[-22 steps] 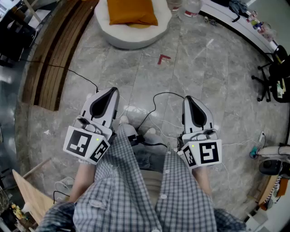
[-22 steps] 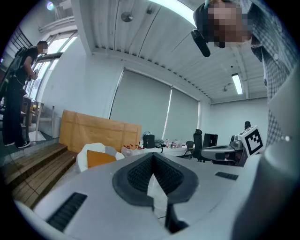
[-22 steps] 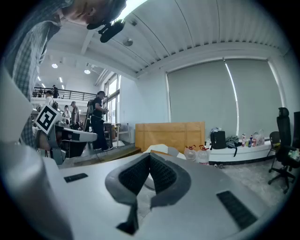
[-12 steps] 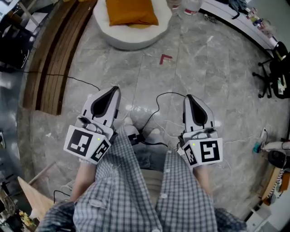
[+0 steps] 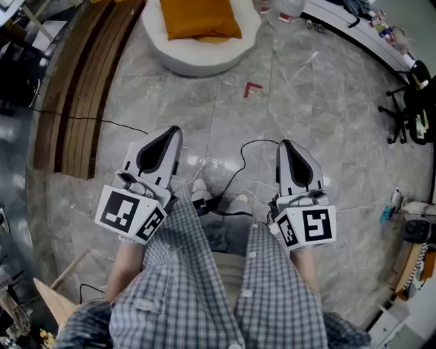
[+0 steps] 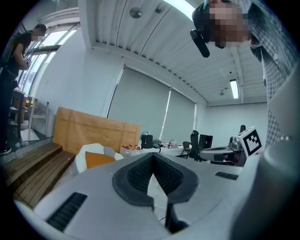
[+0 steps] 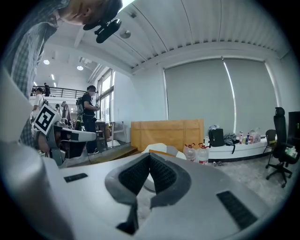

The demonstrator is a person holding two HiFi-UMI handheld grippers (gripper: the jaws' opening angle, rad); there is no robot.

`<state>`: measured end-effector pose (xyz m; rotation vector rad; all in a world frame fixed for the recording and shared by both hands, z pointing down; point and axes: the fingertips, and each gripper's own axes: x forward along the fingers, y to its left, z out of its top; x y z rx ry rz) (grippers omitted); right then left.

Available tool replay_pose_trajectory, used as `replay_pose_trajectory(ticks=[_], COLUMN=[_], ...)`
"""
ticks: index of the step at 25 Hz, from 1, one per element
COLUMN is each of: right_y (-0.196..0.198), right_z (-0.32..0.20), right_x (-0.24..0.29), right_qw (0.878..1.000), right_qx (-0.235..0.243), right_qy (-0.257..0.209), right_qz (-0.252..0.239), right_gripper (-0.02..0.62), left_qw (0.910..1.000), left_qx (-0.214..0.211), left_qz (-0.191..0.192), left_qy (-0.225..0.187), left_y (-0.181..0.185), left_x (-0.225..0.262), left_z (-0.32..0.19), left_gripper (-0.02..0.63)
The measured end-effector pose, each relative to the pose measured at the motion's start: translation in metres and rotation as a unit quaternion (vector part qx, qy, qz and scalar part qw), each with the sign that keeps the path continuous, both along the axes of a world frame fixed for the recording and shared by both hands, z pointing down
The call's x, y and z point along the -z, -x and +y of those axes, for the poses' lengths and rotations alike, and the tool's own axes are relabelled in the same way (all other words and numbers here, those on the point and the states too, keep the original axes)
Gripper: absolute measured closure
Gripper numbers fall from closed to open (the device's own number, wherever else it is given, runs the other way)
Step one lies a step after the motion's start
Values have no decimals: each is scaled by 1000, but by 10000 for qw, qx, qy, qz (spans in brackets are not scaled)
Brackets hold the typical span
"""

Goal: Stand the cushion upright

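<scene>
An orange cushion (image 5: pixel 199 18) lies flat on a round white seat (image 5: pixel 178 54) at the top of the head view, far ahead of both grippers. It shows small in the left gripper view as an orange cushion (image 6: pixel 97 159) and as an orange edge (image 7: pixel 160 153) in the right gripper view. My left gripper (image 5: pixel 173 129) is shut and holds nothing. My right gripper (image 5: pixel 284 143) is shut and empty too. Both are held above the grey marble floor (image 5: pixel 320 123), in front of the person's checked-trouser legs.
Wooden steps (image 5: pixel 85 88) run along the left. A red corner mark (image 5: pixel 253 88) lies on the floor before the seat. Black and white cables (image 5: pixel 231 184) trail between the feet. Water bottles (image 7: pixel 197 153) stand beside the seat; an office chair (image 5: pixel 413 102) stands at right.
The view has shifted slightly: the seat and cushion sit a little nearer the top edge and the floor mark has drifted right. Both grippers stay shut in the same place.
</scene>
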<state>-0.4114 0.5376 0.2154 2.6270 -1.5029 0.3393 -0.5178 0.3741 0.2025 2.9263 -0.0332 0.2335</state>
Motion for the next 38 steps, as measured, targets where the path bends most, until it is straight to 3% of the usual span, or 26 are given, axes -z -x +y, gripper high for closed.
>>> replay_pose_trajectory(ticks=[18, 31, 38], right_y=[17, 1, -30], right_z=[-48, -77, -108], right_x=[11, 13, 4], right_qw=[9983, 9988, 9986], right_qx=[-365, 14, 390], right_qy=[155, 102, 62], right_qz=[418, 488, 352], right_gripper=[590, 590, 590], left_qw=[9996, 9983, 9969], left_qx=[80, 428, 620], left_qz=[267, 378, 366], left_qy=[-6, -131, -309], left_y=[38, 33, 3], left_x=[4, 10, 17], left_z=[-70, -90, -107], left_gripper=[598, 598, 598])
